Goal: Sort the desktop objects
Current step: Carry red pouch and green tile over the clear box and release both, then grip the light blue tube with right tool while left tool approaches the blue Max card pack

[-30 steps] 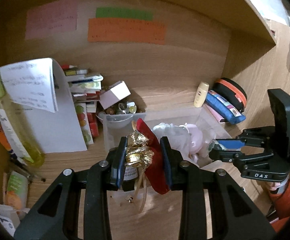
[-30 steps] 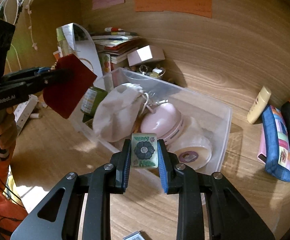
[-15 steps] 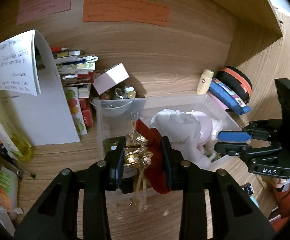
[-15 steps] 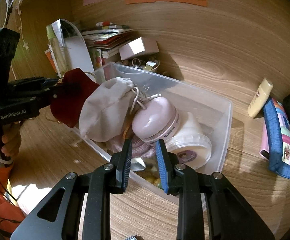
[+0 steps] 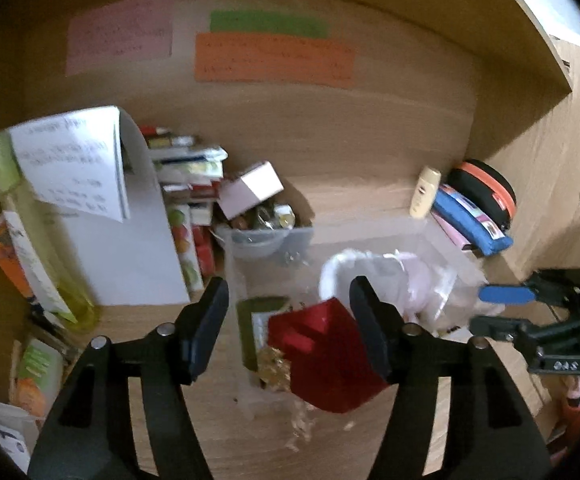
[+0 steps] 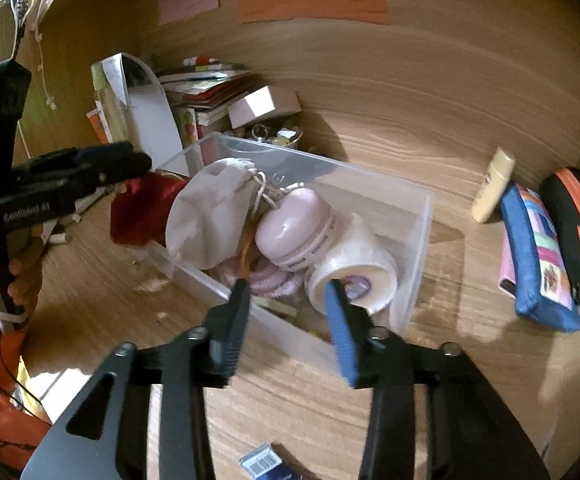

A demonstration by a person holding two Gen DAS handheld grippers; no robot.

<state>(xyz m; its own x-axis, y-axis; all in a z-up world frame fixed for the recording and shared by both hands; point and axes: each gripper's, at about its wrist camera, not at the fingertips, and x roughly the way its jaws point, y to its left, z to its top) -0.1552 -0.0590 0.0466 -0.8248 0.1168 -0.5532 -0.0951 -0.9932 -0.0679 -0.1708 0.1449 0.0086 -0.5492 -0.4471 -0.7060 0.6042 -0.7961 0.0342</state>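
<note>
1. While its jaws are opening, the left gripper (image 5: 290, 332) stands spread over the left end of the clear plastic bin (image 6: 418, 236); the red pouch (image 5: 326, 364) with gold trim lies between the fingers, close against the right one, and whether that finger touches it cannot be told
2. Right gripper (image 6: 285, 320): jaws opening, nothing between them, poised over the bin's near wall
3. Bin contents: grey drawstring bag (image 6: 209, 216), pink round case (image 6: 290, 228), white tub (image 6: 354, 272), and a green-labelled jar (image 5: 257, 320) at the left end
4. Bin position: on the wooden desk (image 6: 290, 400), near its back panel
5. Desk, right side: cream tube (image 6: 494, 184), blue pencil case (image 6: 538, 260), and black-and-orange case (image 6: 578, 224), clear of the bin
6. Desk, back left corner: stacked books (image 5: 189, 168) and a small bowl (image 5: 261, 236) of trinkets
</note>
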